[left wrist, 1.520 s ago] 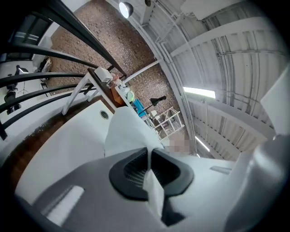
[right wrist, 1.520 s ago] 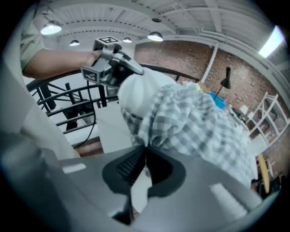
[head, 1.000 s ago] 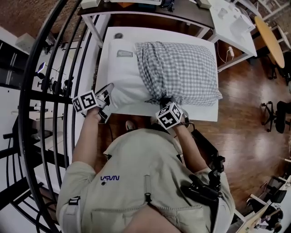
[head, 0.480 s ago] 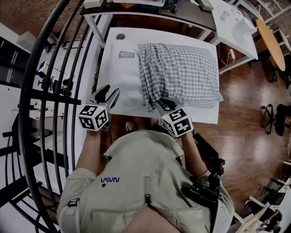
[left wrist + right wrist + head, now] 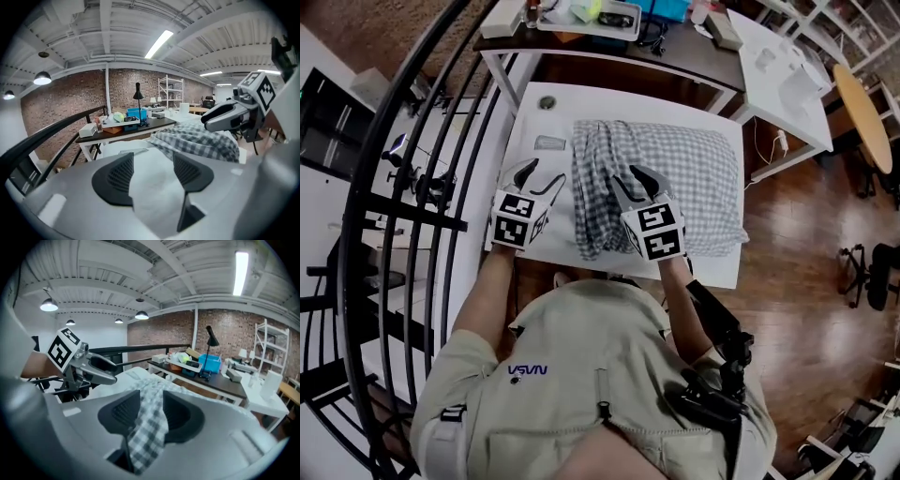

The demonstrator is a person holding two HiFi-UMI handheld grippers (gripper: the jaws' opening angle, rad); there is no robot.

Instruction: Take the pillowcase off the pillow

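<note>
A white pillow (image 5: 562,220) lies on the white table (image 5: 717,270), its left end bare. The grey checked pillowcase (image 5: 675,178) covers the rest, with its open edge bunched near the middle. My left gripper (image 5: 536,176) hovers over the bare end; its jaws have just been opening, and the pillow (image 5: 154,197) shows below the gap, untouched. My right gripper (image 5: 634,181) hangs above the bunched edge. Its jaws have also just been opening, and checked cloth (image 5: 150,427) shows in the gap without the pads pressing on it.
A dark desk (image 5: 675,47) with a tray, a blue box and a lamp stands behind the table. A white desk (image 5: 778,56) is at the back right. A black curved railing (image 5: 412,187) runs along the left, with wood floor (image 5: 806,244) to the right.
Both grippers were shut at the pillow's near edge, left on the white corner, right on the checked cloth. Both have let go, opened, risen and moved over the pillow; the left has rolled.
</note>
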